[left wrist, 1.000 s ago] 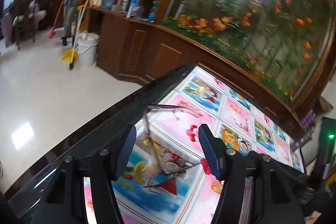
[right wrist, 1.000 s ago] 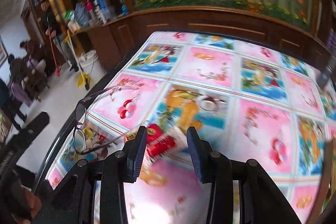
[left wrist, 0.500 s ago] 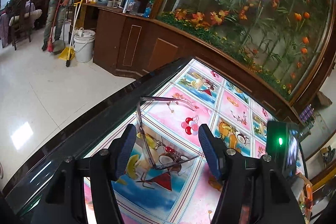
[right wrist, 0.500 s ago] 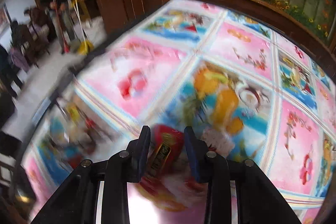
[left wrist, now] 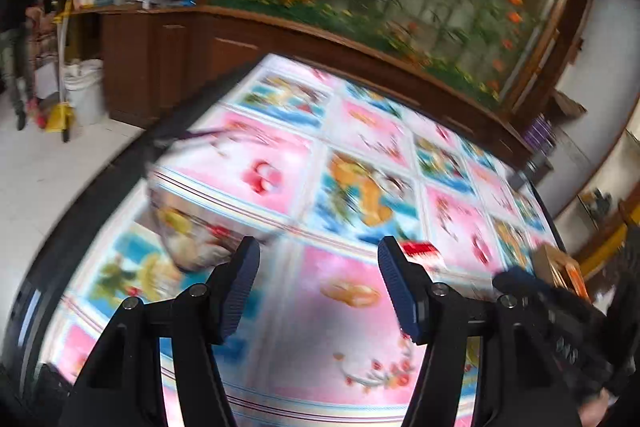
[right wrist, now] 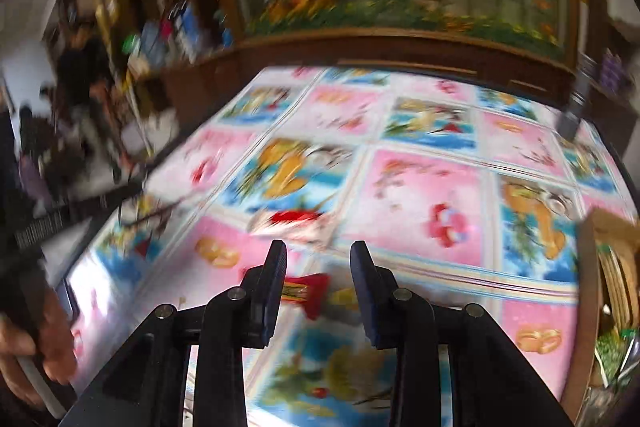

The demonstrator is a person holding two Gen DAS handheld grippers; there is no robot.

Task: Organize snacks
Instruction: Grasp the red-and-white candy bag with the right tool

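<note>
hand (right wrist: 36, 355): bottom-left of the right wrist view, cut off by the frame and smeared, curled round a dark handle.
glasses (left wrist: 188, 227): thin dark wire frame on the tabletop's left part, so blurred that only streaks of the arms and 1 lens read.
left tool (left wrist: 317, 247): 2 black arms with ribbed blue pads, spread wide, only bare tabletop between them.
tabletop (left wrist: 360, 347): glossy cloth printed in pink and blue squares of fruit and flowers, with a dark rim. the print is smudged all over.
far packet (right wrist: 292, 221): red and white crinkly wrapper lying flat beyond the right tool's tips, long axis across the view. ends too blurred to tell apart.
near packet (right wrist: 306, 293): small red wrapper with a yellow mark, between the right tool's pads, long axis crosswise from pad to pad. it sits against the left pad.
right tool (right wrist: 318, 253): jaws narrow and just been closing. cannot tell whether the right-hand pad presses the near packet.
cardboard box (right wrist: 588, 287): brown, at the tabletop's right edge, cut off, contents unclear.
</note>
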